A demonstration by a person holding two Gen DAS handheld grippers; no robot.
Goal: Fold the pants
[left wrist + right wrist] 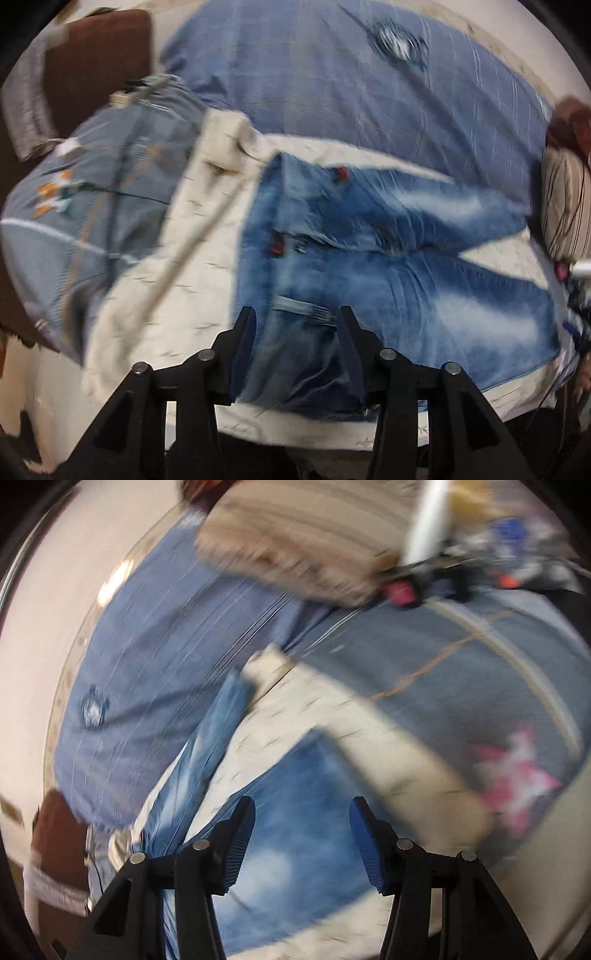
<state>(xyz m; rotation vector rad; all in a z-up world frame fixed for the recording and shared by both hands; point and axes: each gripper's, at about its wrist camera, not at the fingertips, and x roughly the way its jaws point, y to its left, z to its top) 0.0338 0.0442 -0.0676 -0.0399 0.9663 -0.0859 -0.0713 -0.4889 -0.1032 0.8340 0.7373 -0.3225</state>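
Faded blue jeans [388, 266] lie spread on a cream cloth [192, 258] on the bed, waistband to the left, legs running right. My left gripper [297, 314] is open, its jaws standing either side of the near waistband corner with denim between them. In the right wrist view, which is blurred, my right gripper [301, 805] is open just above the end of a jeans leg [295, 834]. The other leg [218, 731] runs up and away to the left. Nothing is gripped.
A blue bedsheet [351, 92] covers the bed behind the jeans. A grey patterned quilt [92, 195] lies at left. A striped pillow [565, 206] sits at right, and also shows in the right wrist view [303, 542]. A brown headboard [96, 51] stands at top left.
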